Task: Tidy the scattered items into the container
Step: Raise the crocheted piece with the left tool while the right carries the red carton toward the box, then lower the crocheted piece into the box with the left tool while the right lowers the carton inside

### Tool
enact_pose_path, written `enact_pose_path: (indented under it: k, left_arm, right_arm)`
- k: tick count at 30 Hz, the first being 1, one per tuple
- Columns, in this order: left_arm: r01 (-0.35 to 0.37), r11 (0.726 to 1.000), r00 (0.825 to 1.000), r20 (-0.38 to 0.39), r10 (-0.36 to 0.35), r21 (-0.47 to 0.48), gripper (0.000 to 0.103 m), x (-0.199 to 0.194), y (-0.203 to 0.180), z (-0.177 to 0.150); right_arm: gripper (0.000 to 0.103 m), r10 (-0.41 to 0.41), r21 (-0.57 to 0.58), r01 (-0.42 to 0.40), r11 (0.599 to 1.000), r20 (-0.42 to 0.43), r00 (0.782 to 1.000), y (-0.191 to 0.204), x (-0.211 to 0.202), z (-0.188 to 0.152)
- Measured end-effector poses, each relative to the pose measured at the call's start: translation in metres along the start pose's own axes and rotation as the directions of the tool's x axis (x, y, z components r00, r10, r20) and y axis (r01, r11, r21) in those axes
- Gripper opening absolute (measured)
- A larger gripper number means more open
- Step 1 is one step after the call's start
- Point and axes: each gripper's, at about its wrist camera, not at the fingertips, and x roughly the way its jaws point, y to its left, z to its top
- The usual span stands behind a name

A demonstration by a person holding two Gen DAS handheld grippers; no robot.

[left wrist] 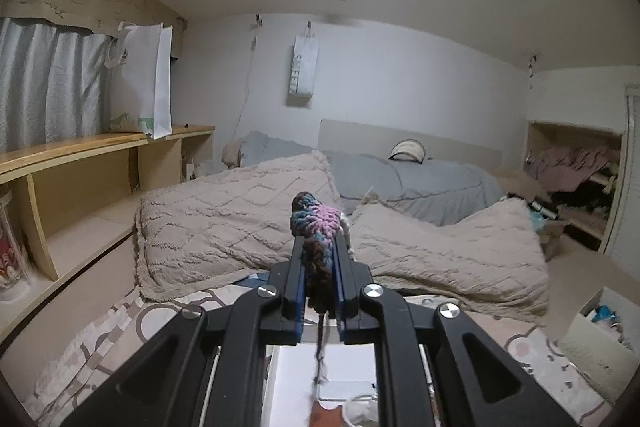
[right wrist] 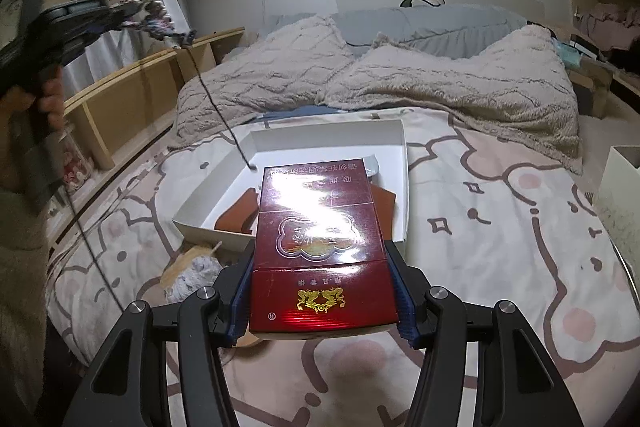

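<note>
Cream bedding printed with pale pink-and-brown cartoon shapes (right wrist: 500, 211) covers the bed, with two fuzzy beige pillows (right wrist: 448, 87) and a grey quilt (right wrist: 432, 23) behind, wooden shelves (left wrist: 80, 171) along one wall and a white tote bag (left wrist: 144, 79) hanging there. A shallow white cardboard box (right wrist: 328, 137) lies on the bedding, brown pieces inside. The right gripper (right wrist: 322, 287) has its fingers clamped on the sides of a glossy dark red rectangular pack with gold dragons (right wrist: 320, 247), held above the box's near edge. The left gripper (left wrist: 318, 247), raised well above the bed, has its fingers pressed together on a multicoloured crocheted yarn piece (left wrist: 316, 227), whose dark strand (right wrist: 224, 115) trails down to the box.
</note>
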Motion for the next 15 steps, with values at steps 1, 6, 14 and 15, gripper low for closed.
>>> enact_pose_path:
  k: [1,6,14,15]
  left_arm:
    - [-0.013,1.0,1.0,-0.009,0.013,0.003,0.012,0.01,0.0,-0.001]
    - [-0.051,0.998,0.995,-0.08,0.055,0.047,0.012,0.046,-0.003,-0.024]
    - [-0.078,0.987,0.968,-0.228,0.109,0.142,0.012,0.083,-0.005,-0.091]
    - [-0.078,0.987,0.964,-0.241,0.111,0.143,0.012,0.084,-0.003,-0.097]
  right_arm:
    - [0.058,-0.002,0.001,0.002,1.0,-0.003,1.0,-0.001,0.001,0.0]
    - [0.058,-0.002,0.012,0.003,1.0,-0.012,1.0,-0.005,0.009,0.002]
    - [0.058,-0.001,0.004,0.001,1.0,0.006,1.0,-0.004,0.022,0.022]
    - [0.058,0.0,0.005,0.0,1.0,0.008,1.0,-0.004,0.023,0.025]
